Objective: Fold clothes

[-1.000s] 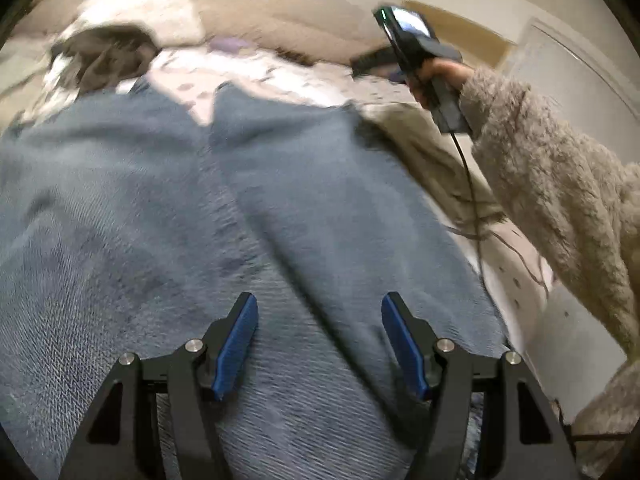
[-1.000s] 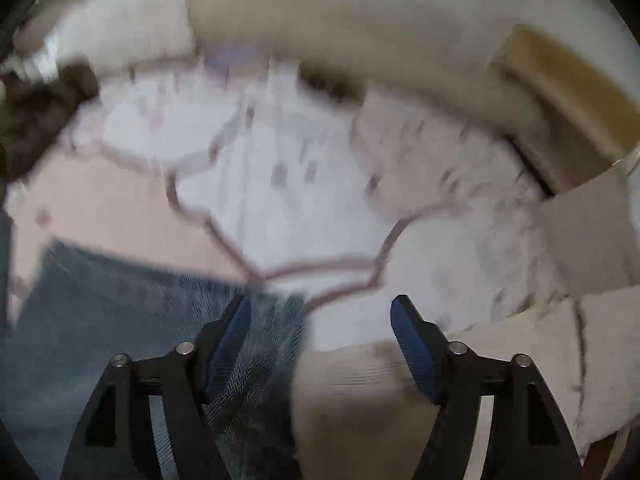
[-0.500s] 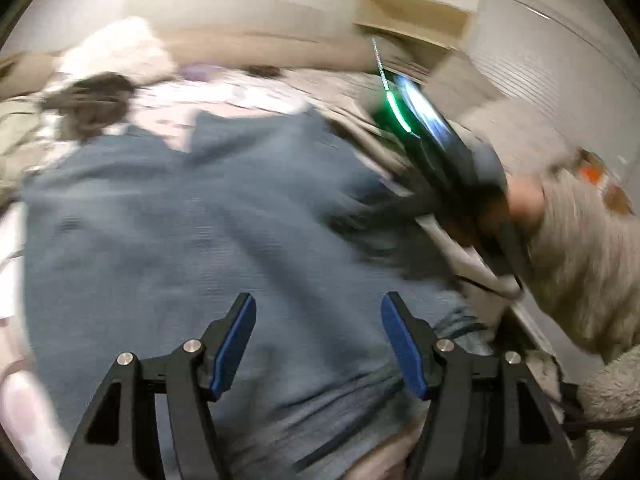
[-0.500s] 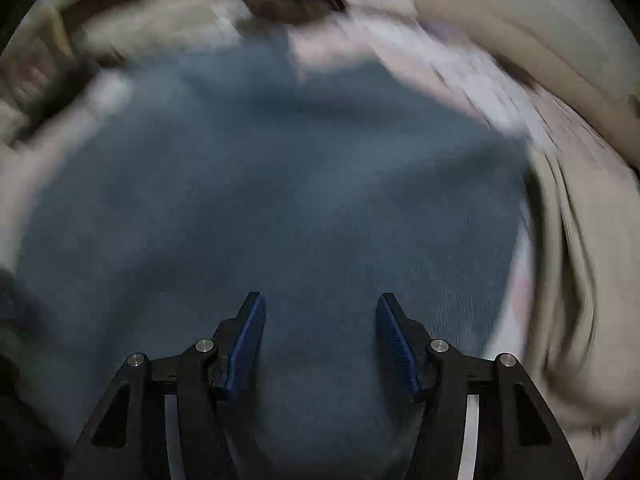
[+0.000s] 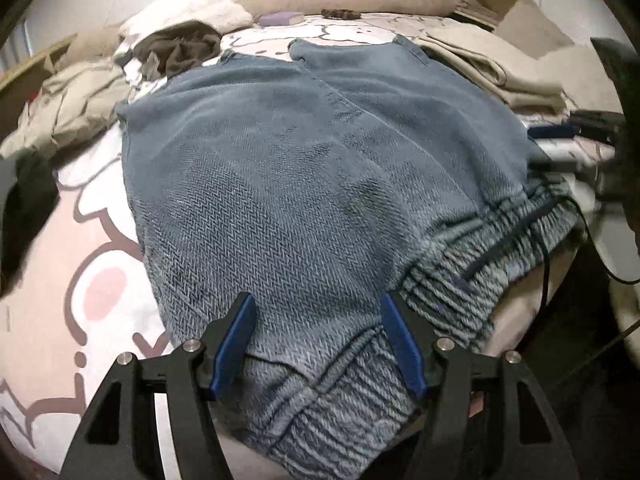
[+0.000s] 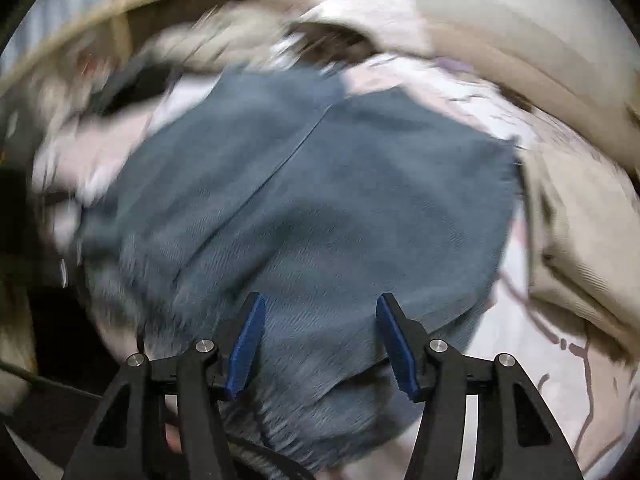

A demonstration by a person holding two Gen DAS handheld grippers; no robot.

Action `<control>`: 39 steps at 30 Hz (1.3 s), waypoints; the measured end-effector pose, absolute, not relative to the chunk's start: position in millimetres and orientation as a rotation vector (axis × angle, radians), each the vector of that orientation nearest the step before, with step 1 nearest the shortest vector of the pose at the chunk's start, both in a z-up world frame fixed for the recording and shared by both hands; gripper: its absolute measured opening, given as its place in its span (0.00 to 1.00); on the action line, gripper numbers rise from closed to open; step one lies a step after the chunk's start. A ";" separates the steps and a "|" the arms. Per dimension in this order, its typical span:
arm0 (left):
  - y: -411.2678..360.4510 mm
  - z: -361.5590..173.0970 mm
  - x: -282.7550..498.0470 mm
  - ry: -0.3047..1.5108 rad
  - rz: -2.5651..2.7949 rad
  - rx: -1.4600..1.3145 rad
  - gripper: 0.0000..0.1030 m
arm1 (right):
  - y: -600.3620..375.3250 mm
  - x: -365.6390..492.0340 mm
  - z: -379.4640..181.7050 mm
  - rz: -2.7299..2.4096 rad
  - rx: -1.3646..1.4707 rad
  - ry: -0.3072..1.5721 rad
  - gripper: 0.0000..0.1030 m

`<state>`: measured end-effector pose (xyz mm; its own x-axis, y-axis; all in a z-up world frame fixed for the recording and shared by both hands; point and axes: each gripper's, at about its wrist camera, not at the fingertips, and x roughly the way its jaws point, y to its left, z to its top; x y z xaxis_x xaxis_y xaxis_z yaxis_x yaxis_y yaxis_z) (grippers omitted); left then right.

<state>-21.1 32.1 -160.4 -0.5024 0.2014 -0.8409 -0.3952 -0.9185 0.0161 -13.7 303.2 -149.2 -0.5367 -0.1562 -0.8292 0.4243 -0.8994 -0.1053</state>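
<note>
A pair of blue-grey woven shorts [image 5: 320,168] lies flat on the bed, its ribbed drawstring waistband [image 5: 460,280] toward me at the bed's near edge and the legs pointing away. My left gripper [image 5: 316,340] is open and empty, just above the waistband's left part. The shorts also show in the blurred right wrist view [image 6: 320,200]. My right gripper [image 6: 318,336] is open and empty above the shorts' near end. The right gripper's body shows at the far right edge of the left wrist view [image 5: 608,128].
The bed sheet [image 5: 92,280] is pink and white with a cartoon print. A beige folded garment [image 5: 492,68] lies right of the shorts. A brown garment [image 5: 180,50], a beige pile [image 5: 64,104] and a white pillow [image 5: 188,6] lie at the far left.
Both grippers have drawn back toward the waistband end of the shorts. The right gripper swung from beyond the leg hems to the near side. Both stayed open.
</note>
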 end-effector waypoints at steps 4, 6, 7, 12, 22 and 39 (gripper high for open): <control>22.3 -158.8 -10.1 0.278 2.423 -1.304 0.62 | 334.0 -6.2 -163.4 -2.449 1.355 0.182 0.56; 17.3 -150.6 -8.4 0.244 2.424 -1.294 0.62 | 341.1 -5.7 -155.0 -2.452 1.368 0.123 0.56; 14.8 -145.3 -7.4 0.222 2.425 -1.289 0.62 | 341.4 -4.4 -150.1 -2.456 1.366 0.122 0.56; -5.1 -122.2 5.5 0.166 2.483 -1.261 0.63 | 359.2 19.6 -120.7 -2.520 1.317 -0.078 0.56; 62.8 -86.4 14.0 0.331 2.412 -0.965 0.63 | 360.8 62.7 -126.4 -2.568 1.408 0.057 0.56; 156.8 -146.2 26.4 0.814 1.881 -1.029 0.63 | 320.1 83.5 -164.2 -2.468 1.503 0.261 0.56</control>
<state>26.4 156.8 -146.2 -0.3267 0.3509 -0.8776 -0.8800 -0.4516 0.1471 83.5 320.1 -164.2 -0.4423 -0.1104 -0.8900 0.2941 -0.9554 -0.0276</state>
